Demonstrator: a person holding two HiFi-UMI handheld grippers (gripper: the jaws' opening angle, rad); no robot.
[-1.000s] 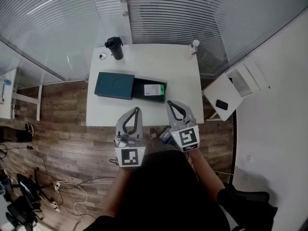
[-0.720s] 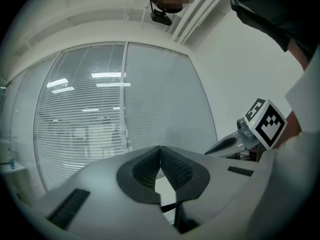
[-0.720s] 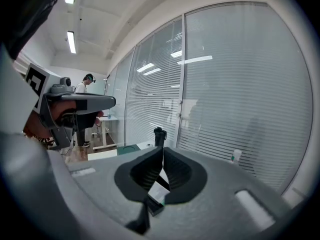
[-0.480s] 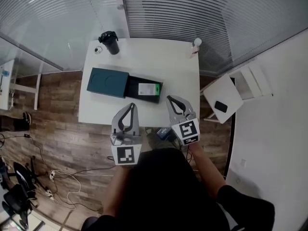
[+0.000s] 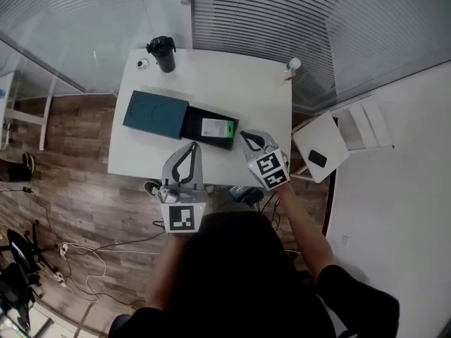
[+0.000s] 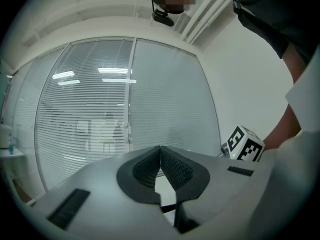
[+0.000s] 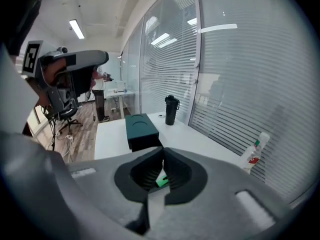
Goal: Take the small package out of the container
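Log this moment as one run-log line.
left gripper shut, empty; right gripper shut, empty; small white-and-green package in open black tray

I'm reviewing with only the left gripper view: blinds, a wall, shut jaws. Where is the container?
Observer: On the white table, a black tray sticks out of a teal box.
Operator: Is the package in it?
Observer: Yes, a white package with a green edge lies in the tray.
Operator: And the right gripper?
Observer: The right gripper is shut and empty, pointing at the tray's right end.
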